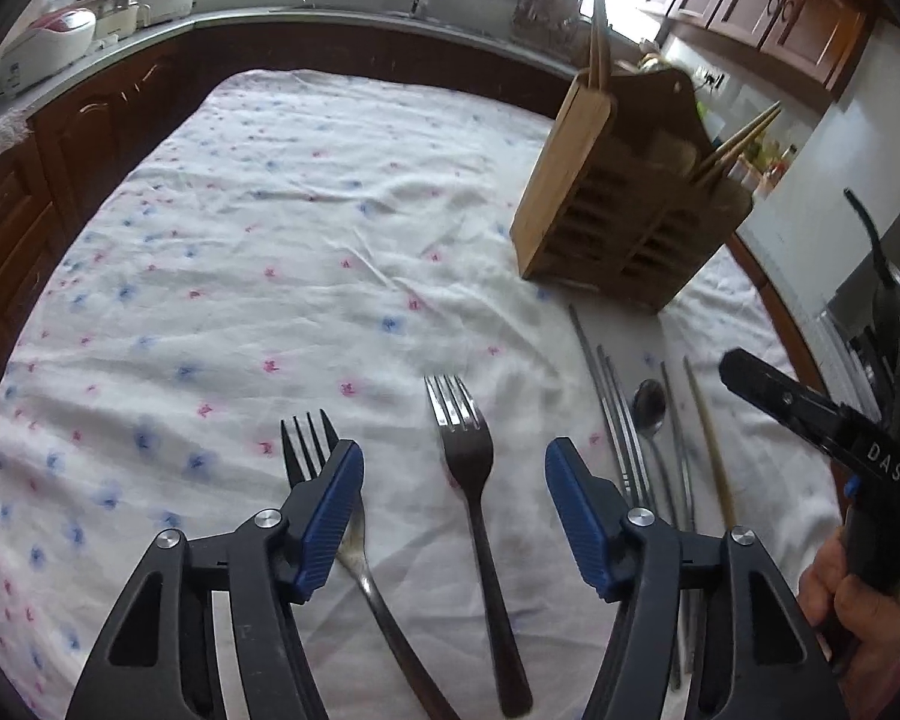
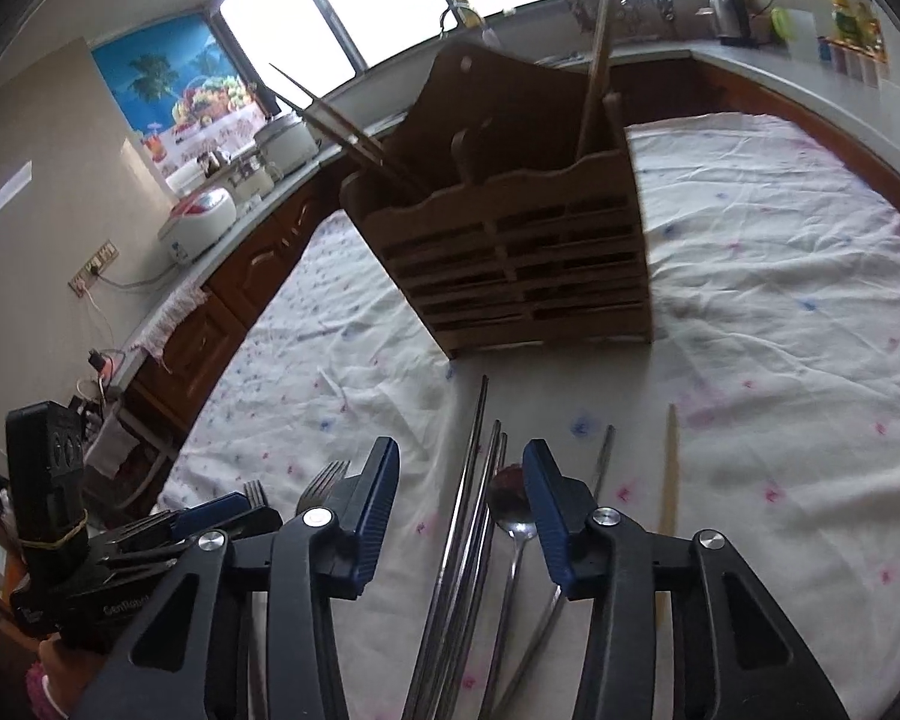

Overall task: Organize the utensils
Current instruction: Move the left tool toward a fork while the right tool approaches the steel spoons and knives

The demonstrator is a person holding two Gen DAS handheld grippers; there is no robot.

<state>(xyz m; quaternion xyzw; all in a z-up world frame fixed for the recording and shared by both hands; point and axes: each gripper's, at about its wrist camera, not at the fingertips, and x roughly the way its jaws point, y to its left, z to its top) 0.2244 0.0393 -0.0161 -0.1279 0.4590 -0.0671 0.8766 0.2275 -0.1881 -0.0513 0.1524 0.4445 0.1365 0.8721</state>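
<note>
A wooden utensil holder (image 1: 624, 204) (image 2: 510, 252) stands on the floral tablecloth with wooden chopsticks (image 1: 597, 18) in it. In the left wrist view my left gripper (image 1: 455, 462) is open and empty above a steel fork (image 1: 474, 480); a second fork (image 1: 309, 438) lies partly under its left finger. In the right wrist view my right gripper (image 2: 461, 462) is open and empty over several metal chopsticks (image 2: 474, 510), with a spoon (image 2: 513, 516) beside its right finger. A wooden chopstick (image 2: 668, 468) lies to the right. The right gripper also shows in the left wrist view (image 1: 810, 414).
The white floral tablecloth (image 1: 270, 240) covers the table. A kitchen counter (image 1: 120, 54) with rice cookers (image 2: 201, 222) and cabinets runs behind it. A kettle (image 2: 729, 12) stands on the counter at the far right. The left gripper shows in the right wrist view (image 2: 204, 516).
</note>
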